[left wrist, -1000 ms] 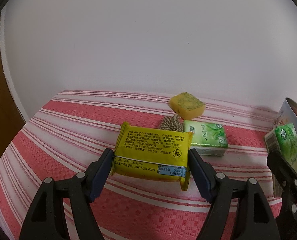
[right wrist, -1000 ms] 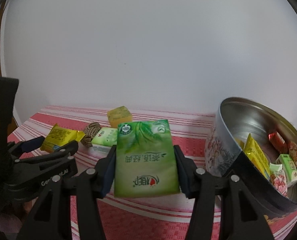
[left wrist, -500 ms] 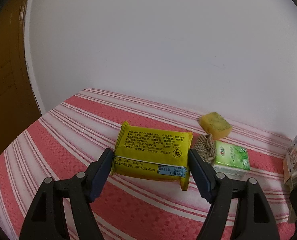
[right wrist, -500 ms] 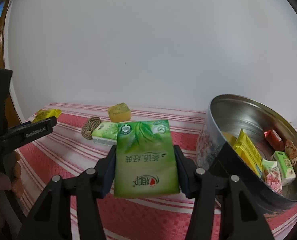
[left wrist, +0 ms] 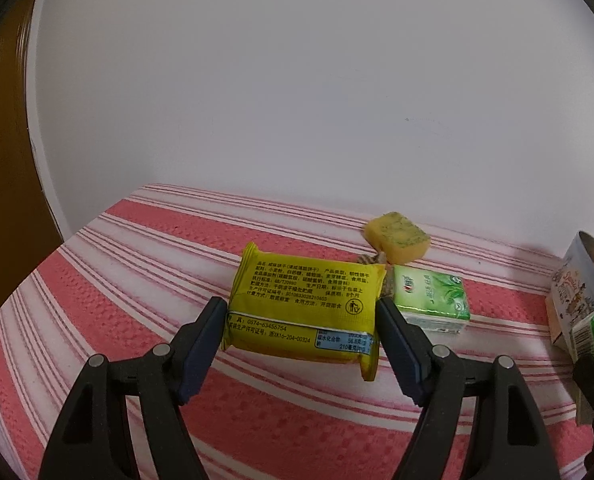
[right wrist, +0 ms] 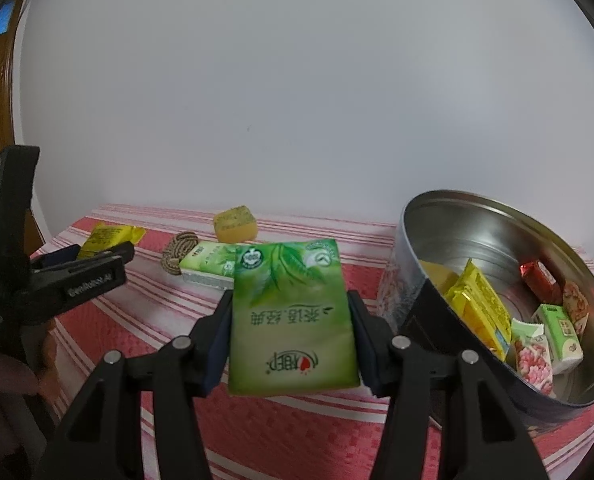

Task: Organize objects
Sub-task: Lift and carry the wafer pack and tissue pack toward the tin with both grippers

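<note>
We hold a green tissue pack (right wrist: 293,316) in the right gripper (right wrist: 291,334), a yellow biscuit packet (left wrist: 305,308) in the left gripper (left wrist: 299,338); either soft wrapper could slip short of the round metal tin (right wrist: 477,216).

To my right the tin (right wrist: 477,240) stands with its mouth open toward me, nothing across the rim; packets (right wrist: 537,332) crowd its near right floor, the far wall side bare. Far left of it, a tissue pack (right wrist: 209,266), rope coil (right wrist: 177,252) and sponge (right wrist: 235,224) cluster together. The striped cloth (left wrist: 137,280) lies bare at left and near.
</note>
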A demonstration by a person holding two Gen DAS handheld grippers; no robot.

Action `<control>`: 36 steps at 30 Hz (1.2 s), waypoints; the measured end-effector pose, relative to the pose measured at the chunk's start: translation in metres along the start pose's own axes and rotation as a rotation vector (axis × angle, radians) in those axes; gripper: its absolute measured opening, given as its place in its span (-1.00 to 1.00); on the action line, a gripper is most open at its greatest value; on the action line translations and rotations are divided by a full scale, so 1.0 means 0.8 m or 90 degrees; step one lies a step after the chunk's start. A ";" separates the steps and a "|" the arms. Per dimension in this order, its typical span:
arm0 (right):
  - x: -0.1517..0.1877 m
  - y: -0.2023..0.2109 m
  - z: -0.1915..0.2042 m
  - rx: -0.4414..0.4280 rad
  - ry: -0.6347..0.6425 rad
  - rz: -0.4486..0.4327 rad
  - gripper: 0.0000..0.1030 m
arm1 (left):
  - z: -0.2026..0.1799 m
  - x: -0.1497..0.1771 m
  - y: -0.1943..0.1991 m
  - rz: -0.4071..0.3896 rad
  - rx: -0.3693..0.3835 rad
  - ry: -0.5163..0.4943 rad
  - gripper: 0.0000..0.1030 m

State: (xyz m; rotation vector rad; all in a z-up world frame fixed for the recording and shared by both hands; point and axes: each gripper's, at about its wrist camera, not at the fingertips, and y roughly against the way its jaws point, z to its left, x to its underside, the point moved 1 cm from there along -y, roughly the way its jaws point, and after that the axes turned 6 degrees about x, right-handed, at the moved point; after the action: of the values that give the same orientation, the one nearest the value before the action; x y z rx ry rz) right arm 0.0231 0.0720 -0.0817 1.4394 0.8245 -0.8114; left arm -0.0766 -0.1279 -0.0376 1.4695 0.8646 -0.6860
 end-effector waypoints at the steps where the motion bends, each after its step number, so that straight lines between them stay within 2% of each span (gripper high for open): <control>1: 0.001 0.001 -0.001 -0.001 0.001 0.001 0.05 | 0.007 -0.002 0.002 -0.006 -0.005 0.004 0.50; 6: -0.001 0.004 -0.014 -0.018 -0.019 0.005 0.05 | 0.050 -0.004 0.012 -0.031 -0.069 0.038 0.50; 8: -0.002 0.006 -0.015 -0.021 -0.018 0.003 0.05 | 0.058 -0.004 0.011 -0.029 -0.070 0.055 0.50; 12: 0.002 0.008 -0.019 -0.030 -0.009 0.001 0.05 | 0.052 0.002 0.014 -0.022 -0.023 0.056 0.49; 15: 0.004 0.018 -0.006 -0.014 0.021 -0.014 0.05 | 0.034 0.006 0.017 -0.028 0.009 0.034 0.50; 23: 0.003 0.039 0.024 -0.029 0.068 -0.043 0.05 | 0.010 0.016 0.021 -0.040 0.039 0.002 0.50; 32: -0.001 0.064 0.027 -0.019 0.077 -0.075 0.05 | -0.026 0.029 0.037 -0.031 0.054 -0.014 0.50; 36: -0.004 0.081 0.032 -0.020 0.092 -0.101 0.05 | -0.045 0.034 0.049 -0.031 0.077 -0.015 0.50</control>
State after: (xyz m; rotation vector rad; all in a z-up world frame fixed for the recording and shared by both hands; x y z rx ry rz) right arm 0.0779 0.0452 -0.0474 1.4295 1.0678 -0.8167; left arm -0.0317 -0.0884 -0.0352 1.5491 0.8554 -0.8031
